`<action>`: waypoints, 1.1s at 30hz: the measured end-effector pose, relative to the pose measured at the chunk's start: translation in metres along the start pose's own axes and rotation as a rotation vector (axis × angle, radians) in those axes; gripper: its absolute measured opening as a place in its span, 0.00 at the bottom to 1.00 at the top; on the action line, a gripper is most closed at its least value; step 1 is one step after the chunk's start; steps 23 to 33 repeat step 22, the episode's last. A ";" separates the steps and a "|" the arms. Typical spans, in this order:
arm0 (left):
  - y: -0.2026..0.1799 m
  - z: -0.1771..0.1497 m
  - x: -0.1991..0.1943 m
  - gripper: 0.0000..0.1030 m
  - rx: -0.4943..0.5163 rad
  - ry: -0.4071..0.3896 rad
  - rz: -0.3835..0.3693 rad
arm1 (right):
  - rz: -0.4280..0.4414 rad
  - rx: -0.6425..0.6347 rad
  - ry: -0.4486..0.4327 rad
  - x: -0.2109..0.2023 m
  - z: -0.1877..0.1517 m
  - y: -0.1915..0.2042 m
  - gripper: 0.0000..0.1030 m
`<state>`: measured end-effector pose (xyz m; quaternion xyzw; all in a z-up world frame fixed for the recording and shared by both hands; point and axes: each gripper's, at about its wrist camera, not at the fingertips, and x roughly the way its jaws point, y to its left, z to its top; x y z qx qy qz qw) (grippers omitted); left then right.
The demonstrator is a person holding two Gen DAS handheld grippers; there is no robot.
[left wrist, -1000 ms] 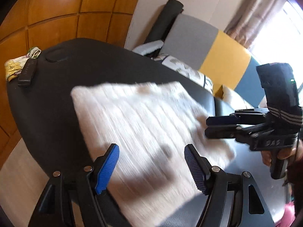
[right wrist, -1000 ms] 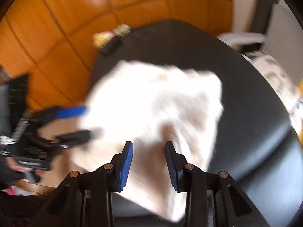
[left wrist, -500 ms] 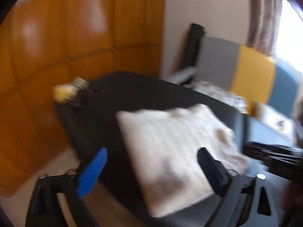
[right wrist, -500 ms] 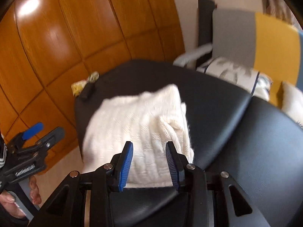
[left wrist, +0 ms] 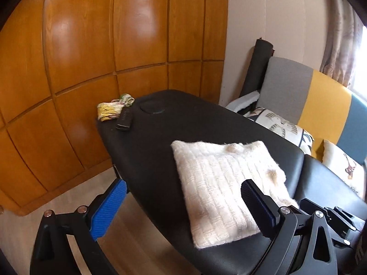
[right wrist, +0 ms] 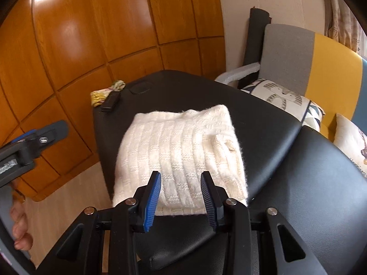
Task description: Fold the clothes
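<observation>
One cream knitted sweater (right wrist: 181, 158), folded into a single rough square, lies flat on the black padded surface (left wrist: 183, 123); its near edge sits close to the front rim of the surface, and in the right wrist view it fills the middle of the padding. Two grippers are in sight, neither touching the knit; the left gripper (left wrist: 181, 208) hangs above the front-left corner with its jaws released and spread wide, one blue pad (left wrist: 107, 210) out over the wooden floor (left wrist: 128, 240) and the other pad over the sweater's near corner; the right gripper (right wrist: 181, 194) hovers just before the sweater's near edge, its jaws parted with a narrower gap and nothing between them. At the far left corner of the surface lie two small things, touching: one yellow-green patterned cloth bundle (left wrist: 112, 110) and one black remote (left wrist: 125, 120). Beside the surface to the right stands one sofa (left wrist: 321, 98) in grey, yellow and blue panels, carrying two printed cushions (left wrist: 279, 123); one dark rolled mat (left wrist: 259, 68) leans upright at the wall; orange wooden panelling (left wrist: 91, 45) fills the back.
</observation>
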<state>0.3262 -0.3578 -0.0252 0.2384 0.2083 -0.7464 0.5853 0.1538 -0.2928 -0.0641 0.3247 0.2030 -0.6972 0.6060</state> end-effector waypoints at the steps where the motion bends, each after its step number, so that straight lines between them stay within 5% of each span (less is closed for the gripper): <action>1: 0.000 0.000 -0.001 0.98 0.007 -0.008 0.008 | -0.014 -0.001 0.001 0.001 0.001 0.001 0.35; 33: 0.003 -0.002 0.011 0.98 0.014 0.101 -0.089 | -0.044 -0.039 0.033 0.009 0.000 0.005 0.35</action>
